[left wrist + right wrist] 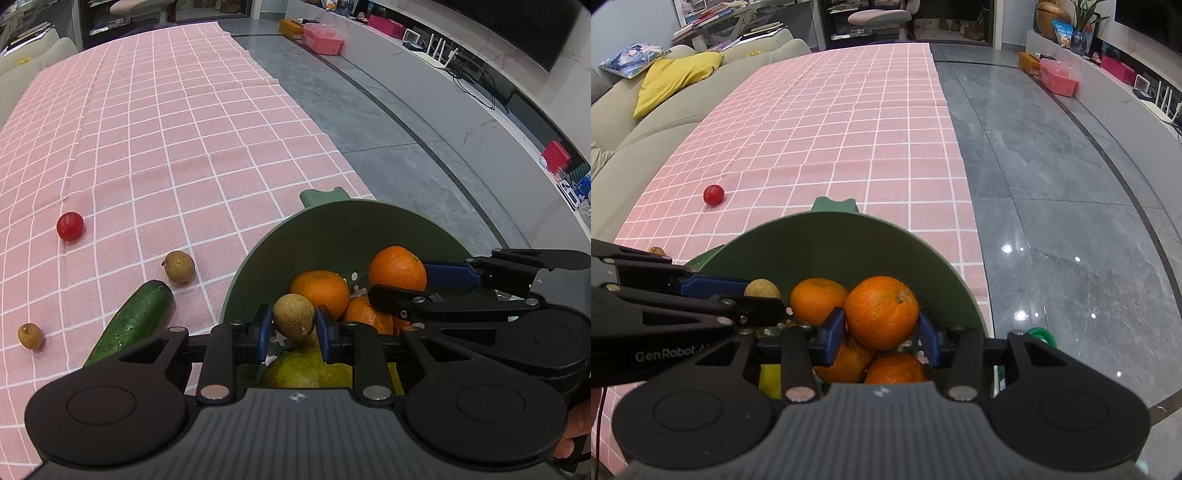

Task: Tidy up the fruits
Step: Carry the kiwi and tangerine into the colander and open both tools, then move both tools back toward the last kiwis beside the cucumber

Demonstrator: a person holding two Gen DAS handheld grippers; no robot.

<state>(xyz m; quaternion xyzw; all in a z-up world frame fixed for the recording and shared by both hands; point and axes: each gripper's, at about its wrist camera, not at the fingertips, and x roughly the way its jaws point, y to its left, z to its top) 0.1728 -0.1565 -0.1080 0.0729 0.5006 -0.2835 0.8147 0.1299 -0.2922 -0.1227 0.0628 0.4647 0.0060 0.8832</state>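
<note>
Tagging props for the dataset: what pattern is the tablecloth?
Pink with a white grid of squares; the tablecloth shows best in the right wrist view.

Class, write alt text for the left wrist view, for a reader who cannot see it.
The left hand-held gripper holds a small brown fruit over a green bowl of oranges, where the right hand-held gripper grips another orange. On the pink checked cloth lie a cucumber, a red tomato and two more brown fruits.
</note>
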